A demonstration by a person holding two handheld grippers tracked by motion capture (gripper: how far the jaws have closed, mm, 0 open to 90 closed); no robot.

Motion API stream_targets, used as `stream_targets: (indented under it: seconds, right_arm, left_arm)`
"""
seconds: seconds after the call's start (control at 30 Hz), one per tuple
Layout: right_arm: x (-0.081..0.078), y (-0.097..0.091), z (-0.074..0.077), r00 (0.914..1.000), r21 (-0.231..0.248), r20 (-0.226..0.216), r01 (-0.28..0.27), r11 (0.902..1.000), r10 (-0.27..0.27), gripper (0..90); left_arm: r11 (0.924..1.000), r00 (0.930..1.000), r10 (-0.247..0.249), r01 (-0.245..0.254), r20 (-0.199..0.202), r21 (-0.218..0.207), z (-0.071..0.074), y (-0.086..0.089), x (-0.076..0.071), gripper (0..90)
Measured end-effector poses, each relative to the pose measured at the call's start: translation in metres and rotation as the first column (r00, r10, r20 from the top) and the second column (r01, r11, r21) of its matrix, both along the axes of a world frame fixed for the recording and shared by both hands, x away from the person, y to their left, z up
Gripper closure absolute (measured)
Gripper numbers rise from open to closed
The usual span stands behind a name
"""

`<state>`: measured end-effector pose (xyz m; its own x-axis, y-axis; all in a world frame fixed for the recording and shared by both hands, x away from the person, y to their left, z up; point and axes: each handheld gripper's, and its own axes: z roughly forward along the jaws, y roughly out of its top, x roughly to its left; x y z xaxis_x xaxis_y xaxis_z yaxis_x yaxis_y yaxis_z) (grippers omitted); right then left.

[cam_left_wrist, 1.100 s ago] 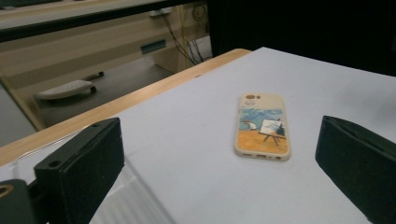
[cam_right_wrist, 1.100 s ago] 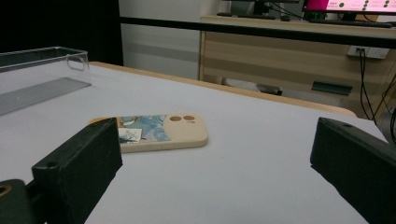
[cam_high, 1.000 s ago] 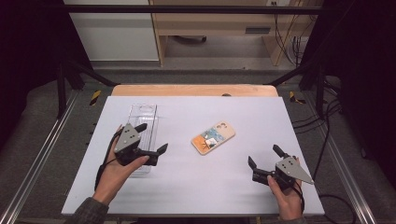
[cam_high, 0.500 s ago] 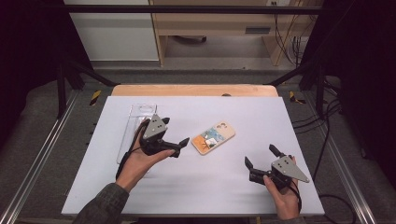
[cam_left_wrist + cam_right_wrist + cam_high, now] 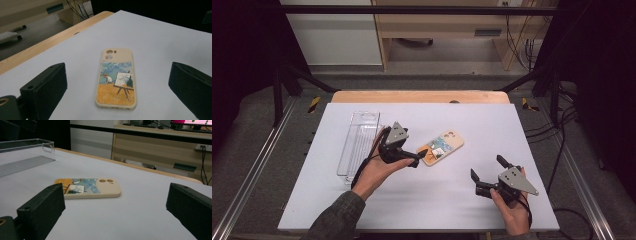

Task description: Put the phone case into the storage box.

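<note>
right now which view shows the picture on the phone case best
The left gripper view: the phone case lies close and upright between the open tongs. The right gripper view shows it low and side-on; the high view shows it small.

- The high view looks forward and down from above the person's side, taking in the whole white table [image 5: 512,125] and the floor beyond.
- The left gripper view sits low and close, looking along the phone case [image 5: 116,80] toward the table's wooden far edge [image 5: 50,42].
- The right gripper view sits nearly at table height, farther back, facing the case [image 5: 87,188] side-on.
- All three share the phone case; the high and right gripper views also share the clear tray [image 5: 25,155].
</note>
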<state>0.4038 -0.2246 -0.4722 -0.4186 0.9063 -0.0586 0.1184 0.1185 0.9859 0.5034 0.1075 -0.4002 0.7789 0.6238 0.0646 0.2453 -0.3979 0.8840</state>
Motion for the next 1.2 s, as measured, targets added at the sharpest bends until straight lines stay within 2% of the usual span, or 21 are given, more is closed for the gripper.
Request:
stream_targets:
  seconds: [0.27, 0.33, 0.5, 0.7, 1.0, 1.2]
  right_arm:
    - [0.001, 0.002, -0.001, 1.0000, -0.010, -0.005, -0.005, 0.9999, 0.005, 2.1]
    - [0.002, 0.002, -0.002, 1.0000, -0.012, -0.007, -0.006, 0.9999, 0.006, 2.2]
    - [0.002, 0.004, -0.002, 0.9999, -0.011, -0.009, -0.014, 0.9998, 0.014, 2.1]
    - [0.002, 0.003, -0.002, 0.9999, -0.003, -0.010, -0.014, 0.9999, 0.014, 2.1]
    - [0.003, 0.003, -0.003, 0.9997, -0.004, -0.014, -0.018, 0.9998, 0.018, 2.2]
    - [0.003, 0.003, -0.003, 0.9997, -0.001, -0.016, -0.020, 0.9998, 0.020, 2.2]
  left_arm:
    - [0.9990, 0.9989, -0.024, 0.026, -0.040, 0.036, -0.014, -0.014, 0.007, 2.0]
    - [0.9975, 0.9989, -0.034, 0.036, -0.032, 0.062, -0.018, -0.021, 0.005, 2.0]
    - [0.9956, 0.9985, -0.041, 0.044, -0.035, 0.083, -0.023, -0.034, 0.007, 2.3]
    - [0.9939, 0.9968, -0.046, 0.052, -0.066, 0.098, -0.028, -0.040, 0.011, 2.4]
    - [0.9954, 0.9971, -0.019, 0.026, -0.073, 0.092, -0.033, -0.042, 0.018, 2.5]
    - [0.9921, 0.9939, -0.026, 0.038, -0.107, 0.119, -0.039, -0.044, 0.021, 2.5]
